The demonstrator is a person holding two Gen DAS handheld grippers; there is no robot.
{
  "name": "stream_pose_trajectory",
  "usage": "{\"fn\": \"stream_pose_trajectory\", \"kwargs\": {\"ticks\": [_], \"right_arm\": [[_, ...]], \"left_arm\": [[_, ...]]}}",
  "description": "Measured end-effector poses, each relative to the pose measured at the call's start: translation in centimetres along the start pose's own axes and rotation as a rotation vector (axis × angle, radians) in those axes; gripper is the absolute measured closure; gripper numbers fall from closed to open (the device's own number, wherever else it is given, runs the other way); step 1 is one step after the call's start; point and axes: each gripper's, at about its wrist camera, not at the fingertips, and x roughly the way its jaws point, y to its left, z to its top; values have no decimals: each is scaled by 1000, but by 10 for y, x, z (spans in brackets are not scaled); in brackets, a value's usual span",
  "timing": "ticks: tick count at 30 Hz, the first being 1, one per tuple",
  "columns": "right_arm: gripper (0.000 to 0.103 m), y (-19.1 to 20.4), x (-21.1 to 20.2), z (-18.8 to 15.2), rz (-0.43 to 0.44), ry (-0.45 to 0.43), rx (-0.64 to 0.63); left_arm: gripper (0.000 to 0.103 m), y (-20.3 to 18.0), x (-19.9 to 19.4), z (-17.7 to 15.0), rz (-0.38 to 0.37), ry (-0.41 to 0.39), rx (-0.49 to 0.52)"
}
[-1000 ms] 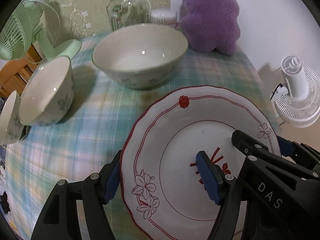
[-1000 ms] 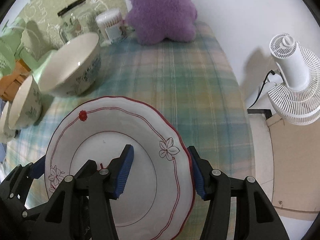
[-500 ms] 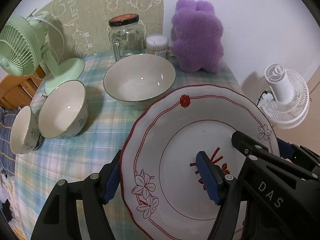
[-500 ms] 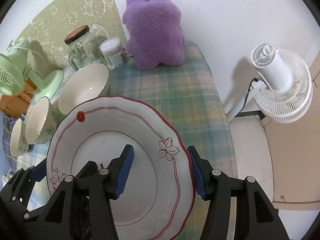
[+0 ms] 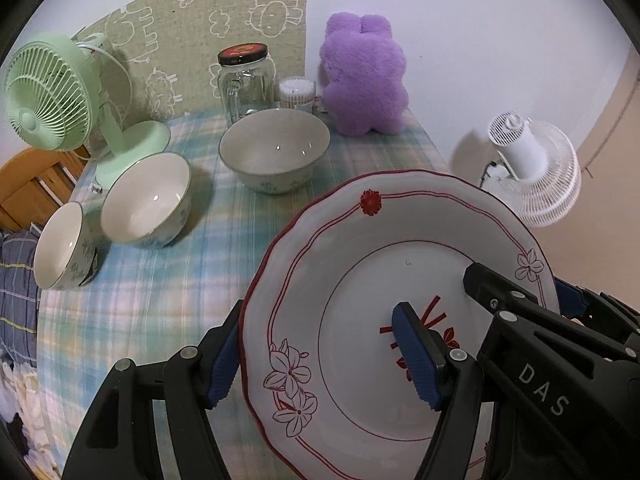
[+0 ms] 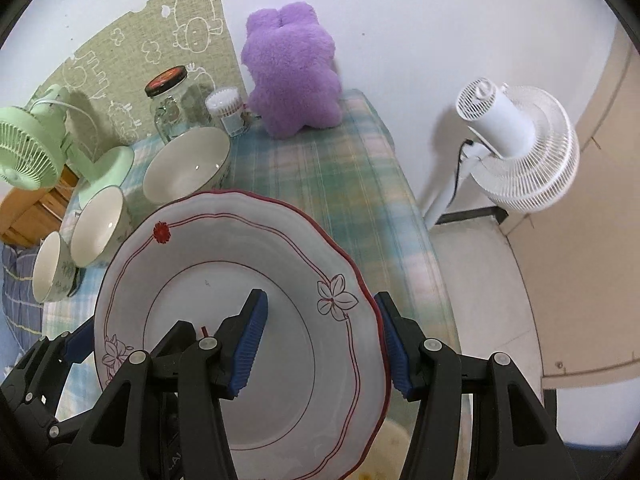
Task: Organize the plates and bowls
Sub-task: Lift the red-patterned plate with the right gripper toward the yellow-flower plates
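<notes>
A white plate (image 5: 360, 264) with a red scalloped rim and flower marks hangs above the plaid table, gripped from both sides. My left gripper (image 5: 320, 356) is shut on its left rim, one blue pad under the edge and one on the plate's face. My right gripper (image 6: 322, 344) is shut on the right rim of the plate (image 6: 192, 256) in the same way. Three white bowls stand on the cloth beyond: a large one (image 5: 274, 152), a medium one (image 5: 146, 200) and a small one (image 5: 60, 248) at the left edge.
At the back of the table stand a green fan (image 5: 48, 92), a glass jar (image 5: 244, 76), a cotton-swab tub (image 5: 296, 90) and a purple plush toy (image 5: 364, 76). A white floor fan (image 6: 516, 140) stands past the table's right edge (image 6: 416, 216).
Both grippers have risen and drawn back with the plate held between them. The bowls and the table now look smaller and farther away, and more of the wall shows.
</notes>
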Motion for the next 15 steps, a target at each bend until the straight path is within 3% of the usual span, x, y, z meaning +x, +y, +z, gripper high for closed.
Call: {"fn": "stream_pose_trajectory", "kwargs": {"ticks": [15], "right_arm": [[44,-1,-45,-90,-86,7,151]], "left_arm": [[31,-3,-31,-67,-75,30,126]]}}
